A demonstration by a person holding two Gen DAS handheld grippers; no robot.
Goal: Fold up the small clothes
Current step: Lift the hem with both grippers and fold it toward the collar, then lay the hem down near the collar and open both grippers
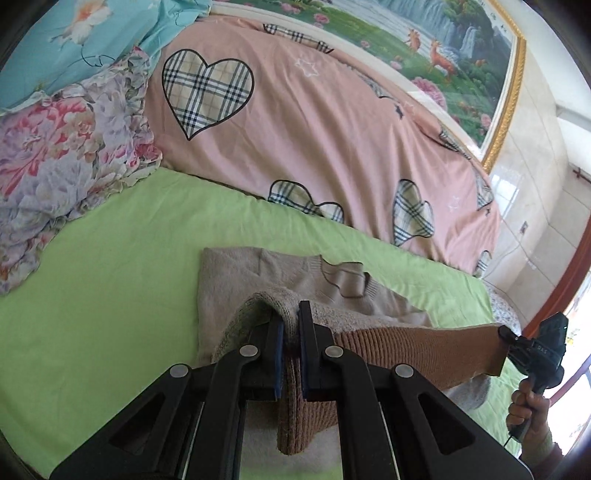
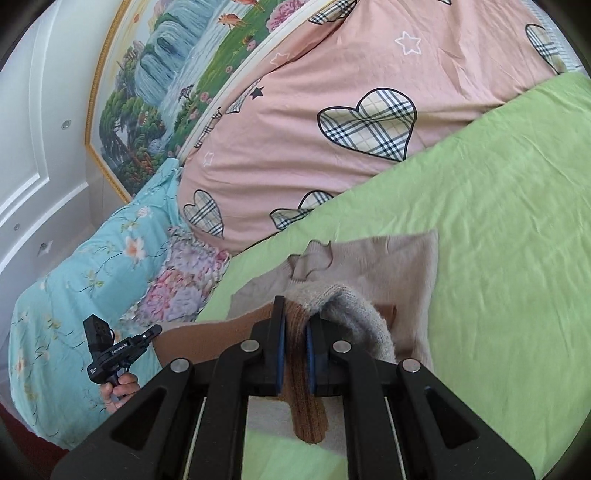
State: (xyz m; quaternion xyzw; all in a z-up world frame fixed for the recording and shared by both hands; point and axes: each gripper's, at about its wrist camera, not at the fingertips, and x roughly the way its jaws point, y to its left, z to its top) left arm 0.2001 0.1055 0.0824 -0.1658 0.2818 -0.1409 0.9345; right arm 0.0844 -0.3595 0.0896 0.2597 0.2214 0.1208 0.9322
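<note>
**Bedding and a painted wall**

Green sheet spread flat across the bed, lightly creased. Behind it, a bulky pink duvet printed with plaid hearts and small stars, heaped along the far side and overlapping the sheet's edge. Beside the duvet, a floral pillow in pink and lilac with a frilled border, lying on the sheet. Behind that, a turquoise quilt with pale blossoms, touching the pillow. On the wall, a gold-framed painting of waterfalls, deer and peonies, directly above the duvet. Pale glossy wall tiles next to the frame. White panelled ceiling with small recessed lights.
</note>
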